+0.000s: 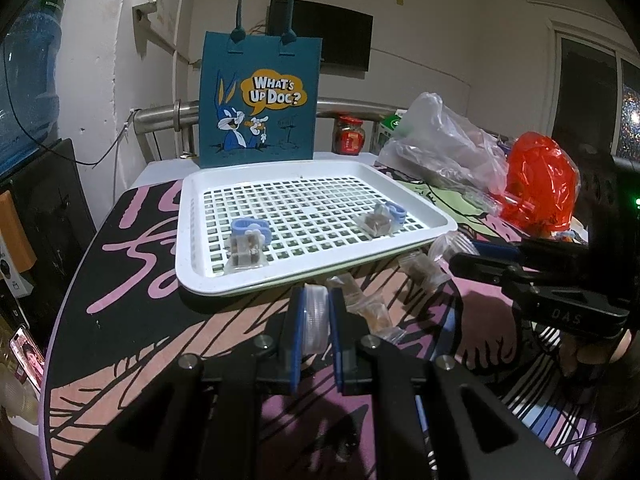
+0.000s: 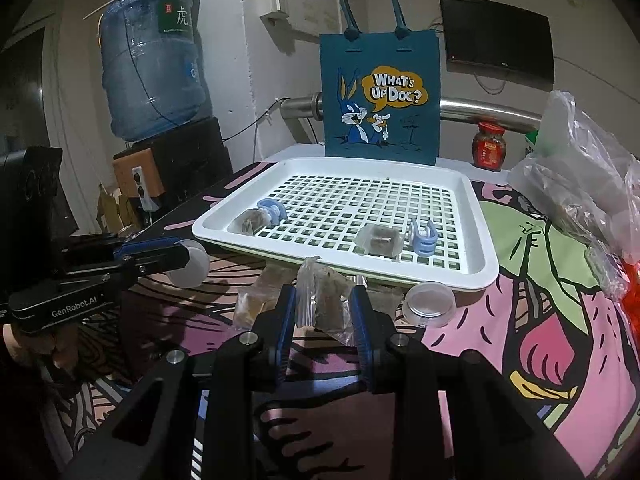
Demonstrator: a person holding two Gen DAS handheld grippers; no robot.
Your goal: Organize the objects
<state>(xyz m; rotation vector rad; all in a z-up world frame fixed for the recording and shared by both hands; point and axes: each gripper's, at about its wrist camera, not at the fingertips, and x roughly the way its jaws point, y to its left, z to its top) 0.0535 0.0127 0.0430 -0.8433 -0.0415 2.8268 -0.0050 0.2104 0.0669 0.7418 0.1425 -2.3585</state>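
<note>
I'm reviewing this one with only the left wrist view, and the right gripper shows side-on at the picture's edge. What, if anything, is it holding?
Observer: The right gripper is shut on a small clear bag with brown contents.
Operator: Is the right-hand blue clip in the tray clamped on its packet?
Observer: No. The blue clip stands beside the packet in the white tray, with a gap between them.
Operator: Is that gripper hiding anything?
Observer: A clear round container sits on the cloth beside the tray's near corner.
</note>
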